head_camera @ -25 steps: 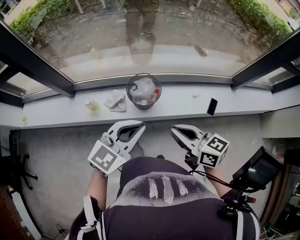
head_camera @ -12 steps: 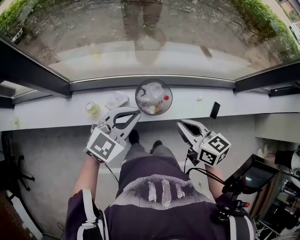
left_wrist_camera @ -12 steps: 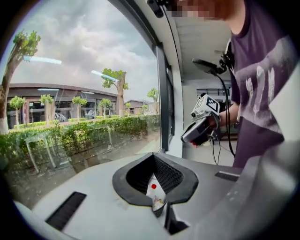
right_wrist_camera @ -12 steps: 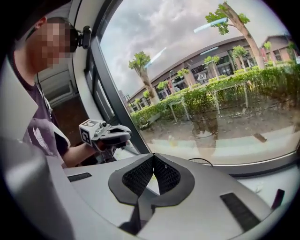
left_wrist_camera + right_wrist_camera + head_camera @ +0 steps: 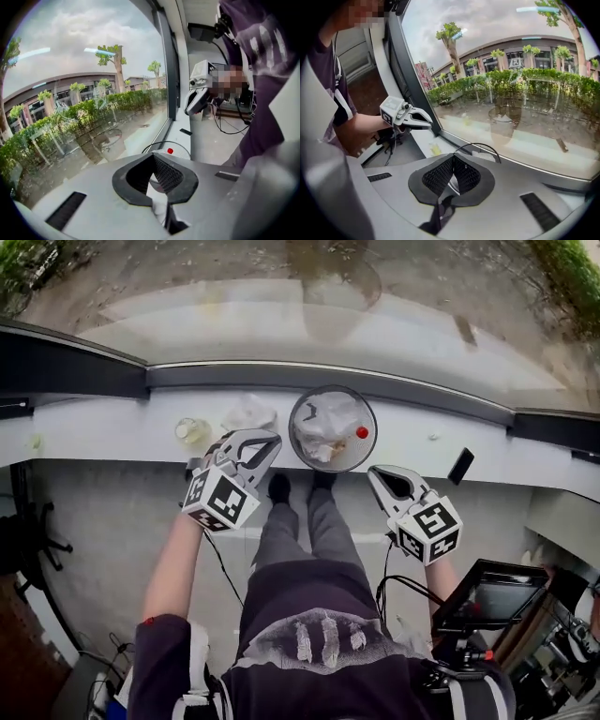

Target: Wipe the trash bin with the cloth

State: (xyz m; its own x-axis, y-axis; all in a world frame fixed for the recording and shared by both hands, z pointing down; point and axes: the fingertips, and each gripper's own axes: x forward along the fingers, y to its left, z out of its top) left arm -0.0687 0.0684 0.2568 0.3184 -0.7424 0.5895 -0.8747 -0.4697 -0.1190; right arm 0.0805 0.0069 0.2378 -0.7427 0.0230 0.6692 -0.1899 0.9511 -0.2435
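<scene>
A small round trash bin (image 5: 332, 428) with a clear liner and rubbish inside, a red cap among it, stands on the white window sill (image 5: 112, 427). A white crumpled cloth (image 5: 247, 413) lies on the sill just left of the bin. My left gripper (image 5: 268, 440) is shut and empty, its tips close beside the cloth and the bin's left rim. My right gripper (image 5: 378, 474) is shut and empty, below the bin's right side. In the left gripper view the bin's rim (image 5: 165, 144) shows past the shut jaws; in the right gripper view the rim (image 5: 480, 146) shows likewise.
A small yellowish bottle (image 5: 191, 432) stands on the sill left of the cloth. A black phone (image 5: 459, 466) lies on the sill to the right. Glass panes rise right behind the sill. A monitor on a stand (image 5: 487, 596) is at the lower right. A person's legs stand below the bin.
The person has stepped up to the sill. Both shut grippers have moved forward, the left one up to the cloth and bin, the right one to just below the bin.
</scene>
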